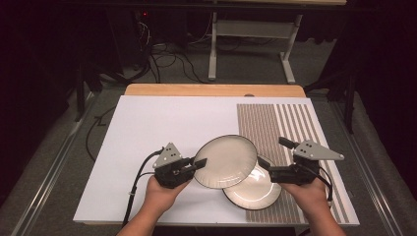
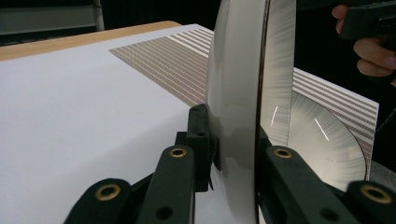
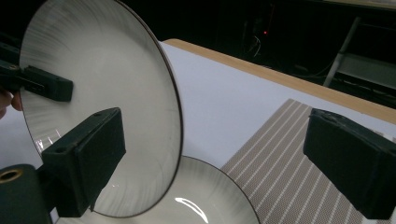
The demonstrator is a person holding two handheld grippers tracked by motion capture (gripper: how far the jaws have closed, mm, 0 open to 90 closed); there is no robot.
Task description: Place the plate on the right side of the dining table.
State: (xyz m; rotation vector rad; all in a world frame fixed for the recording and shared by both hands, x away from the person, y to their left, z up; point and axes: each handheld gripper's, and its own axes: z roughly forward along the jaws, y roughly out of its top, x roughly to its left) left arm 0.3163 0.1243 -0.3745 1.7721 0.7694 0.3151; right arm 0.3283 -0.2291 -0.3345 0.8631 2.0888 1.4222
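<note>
A white plate with a dark rim hangs tilted above the table, clamped at its left rim by my left gripper. In the left gripper view this plate stands edge-on between the shut jaws. A second, matching plate lies flat on the table, partly under the lifted one and partly on the striped mat. My right gripper is at the right of both plates with its jaws wide open and nothing between them. In the right gripper view the pads stand far apart, with the held plate at left and the flat plate below.
A white board covers most of the table, and a brown striped mat lies on its right side. A wooden table edge runs along the back. Cables and a metal table frame are on the floor beyond.
</note>
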